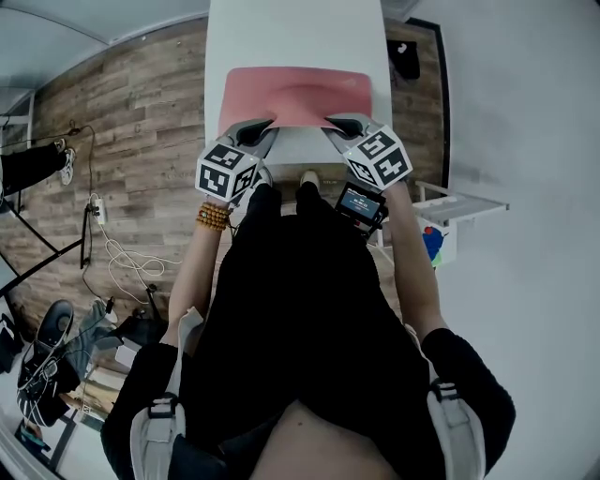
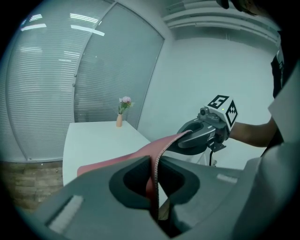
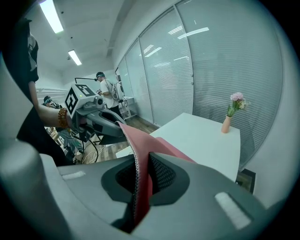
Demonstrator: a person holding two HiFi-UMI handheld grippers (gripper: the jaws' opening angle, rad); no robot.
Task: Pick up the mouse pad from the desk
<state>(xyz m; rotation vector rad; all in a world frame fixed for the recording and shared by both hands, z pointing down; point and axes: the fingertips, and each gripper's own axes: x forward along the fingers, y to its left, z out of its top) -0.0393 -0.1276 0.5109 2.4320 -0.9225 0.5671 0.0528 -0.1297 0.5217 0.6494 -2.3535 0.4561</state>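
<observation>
Fingers (image 2: 103, 201) of left gripper (image 2: 154, 187) and right gripper (image 3: 140, 187): clamped on near corners of the pink mouse pad (image 1: 295, 94), far edge apparently on white tabletop (image 1: 291, 28); recommended handling, raise both evenly, grips firm, pad taut.

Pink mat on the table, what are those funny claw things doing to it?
A person holds a gripper in each hand. The left gripper and the right gripper are each clamped shut on the near edge of the pink mouse pad, one near each corner. That edge is held up off the white desk, while the far part looks to rest on it. A small vase of flowers stands at the desk's far end.
</observation>
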